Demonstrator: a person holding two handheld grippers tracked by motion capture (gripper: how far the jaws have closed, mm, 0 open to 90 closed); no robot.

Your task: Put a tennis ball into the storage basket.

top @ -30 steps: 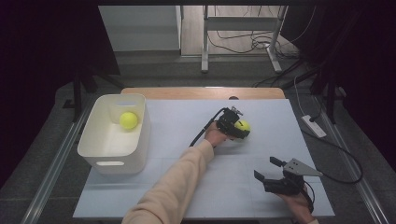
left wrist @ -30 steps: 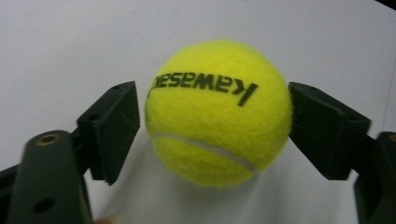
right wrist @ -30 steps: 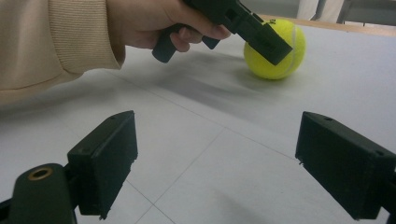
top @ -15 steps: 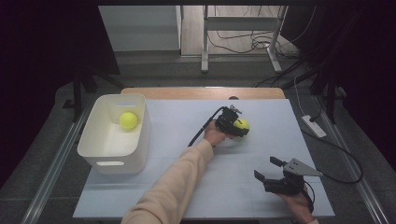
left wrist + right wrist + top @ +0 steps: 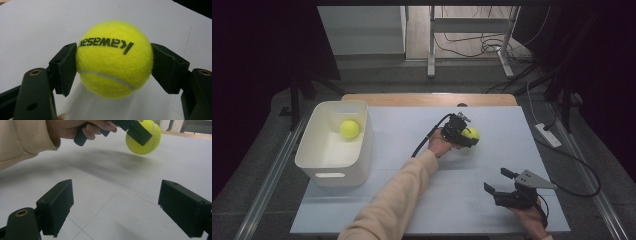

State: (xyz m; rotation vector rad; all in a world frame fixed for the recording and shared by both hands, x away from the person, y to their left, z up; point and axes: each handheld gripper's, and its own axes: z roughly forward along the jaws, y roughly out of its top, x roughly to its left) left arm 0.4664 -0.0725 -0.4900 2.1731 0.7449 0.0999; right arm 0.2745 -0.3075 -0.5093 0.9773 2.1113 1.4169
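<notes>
A yellow tennis ball with black lettering sits between both pads of my left gripper, which is shut on it. In the high view that gripper holds the ball right of the table's middle, and the right gripper view shows the ball just above the white surface. A second tennis ball lies in the white bin at the left. My right gripper rests near the front right of the table, jaws wide open with nothing between them.
The white table top has a wooden strip along its far edge. A cable trails off the right side toward a power strip on the floor. Table legs and cables stand beyond the far edge.
The left gripper's jaws have closed onto the tennis ball; the hand and ball stay in nearly the same spot. The right gripper has not moved.
</notes>
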